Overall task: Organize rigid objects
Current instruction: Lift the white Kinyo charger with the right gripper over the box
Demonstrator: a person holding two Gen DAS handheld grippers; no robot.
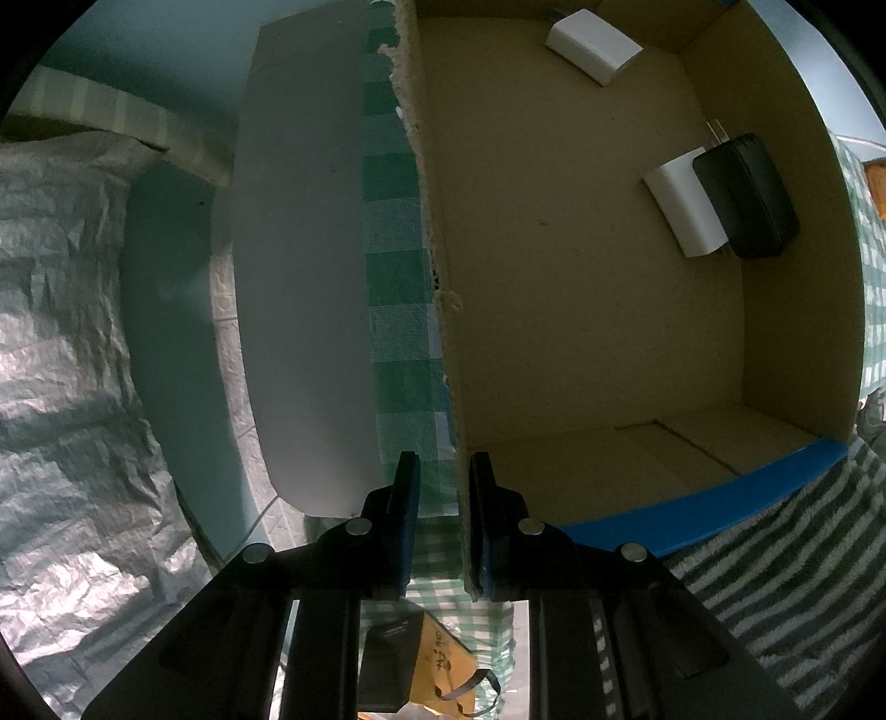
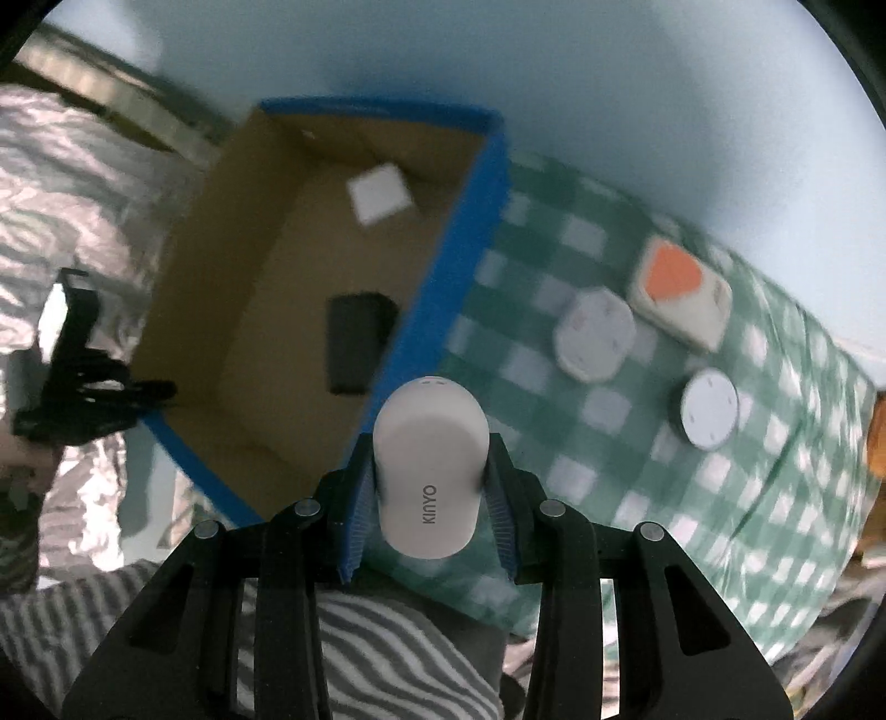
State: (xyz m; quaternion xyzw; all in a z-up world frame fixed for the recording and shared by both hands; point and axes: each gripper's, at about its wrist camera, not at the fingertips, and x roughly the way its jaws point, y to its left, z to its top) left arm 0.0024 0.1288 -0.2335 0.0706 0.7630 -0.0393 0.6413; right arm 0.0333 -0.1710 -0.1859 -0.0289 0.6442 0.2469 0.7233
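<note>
I have the white KINYO adapter point(image 2: 427, 465) pinched across its sides in the jaws of my right gripper point(image 2: 429, 487), held up in the air over the near corner of the cardboard box point(image 2: 232, 266), above its blue-taped rim and the edge of the green checked cloth point(image 2: 554, 443) on the worktop. Inside the box, through my left camera, I count 3 things on the floor: a white block point(image 1: 592, 44) near the far corner, and a second white charger point(image 1: 684, 213) touching a black case point(image 1: 745, 194) by the right wall. My left gripper point(image 1: 443, 498) points down with its jaws pressed together on the box's torn left wall point(image 1: 443, 310), 1 finger outside and 1 inside. From the right camera I see that gripper as a dark, blurred shape at the box's left side. Out on the cloth, well apart from the box, lie a white octagonal piece point(image 2: 593, 335), a round white disc point(image 2: 709, 409) and a white pad with an orange patch point(image 2: 680, 292) just beside the octagon. A striped towel point(image 2: 387, 653) lies below my right gripper, and crinkled silver sheeting point(image 1: 66, 332) covers the left
</note>
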